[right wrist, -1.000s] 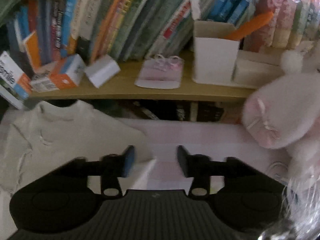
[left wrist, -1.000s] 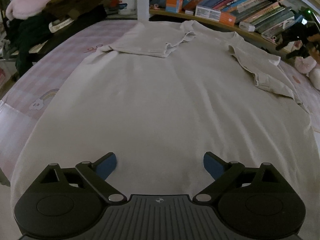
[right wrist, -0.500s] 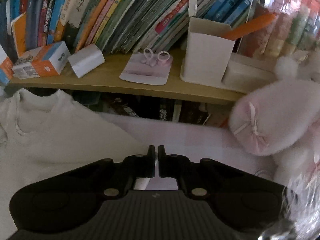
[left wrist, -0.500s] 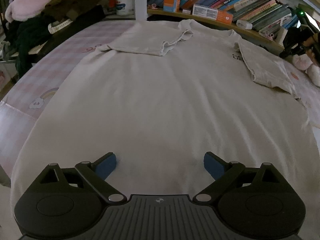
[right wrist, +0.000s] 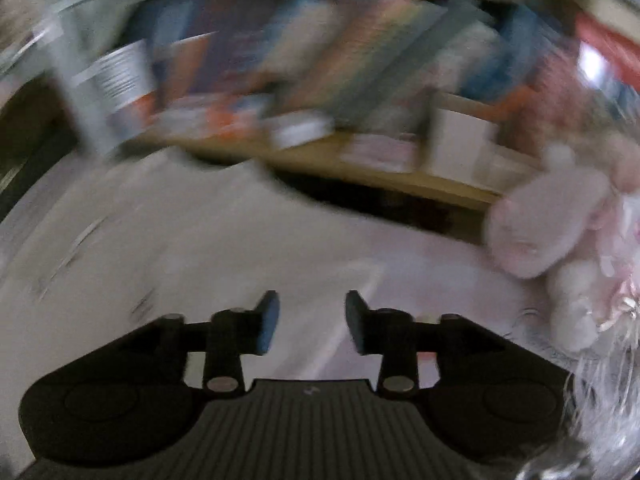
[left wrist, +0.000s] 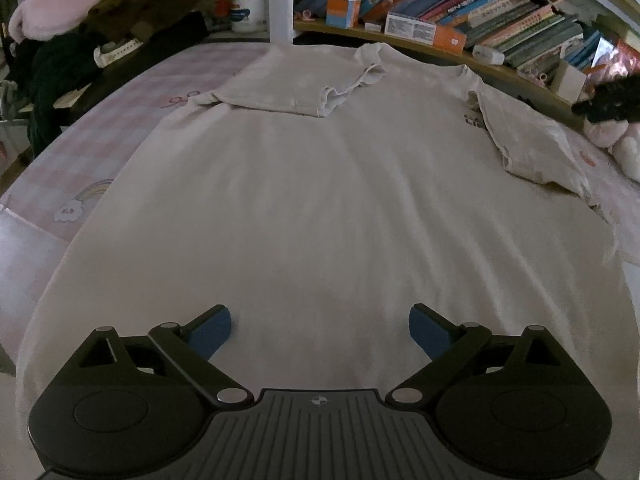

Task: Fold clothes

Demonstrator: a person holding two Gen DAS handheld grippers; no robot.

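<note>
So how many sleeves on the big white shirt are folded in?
2. On the white cotton T-shirt, the left sleeve lies folded across the chest near the collar; the right sleeve lies folded in by the dark chest logo. None seem hidden.

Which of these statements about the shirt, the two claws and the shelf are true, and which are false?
1. The left claw is open above the white T-shirt. True.
2. The right claw is shut on the shirt. False: it is open and holds nothing.
3. Both sleeves lie folded onto the shirt's body. True.
4. The shirt lies on a bare wooden floor. False: it lies on a pink checked sheet.
5. Books stand on the shelf behind the shirt. True.
</note>
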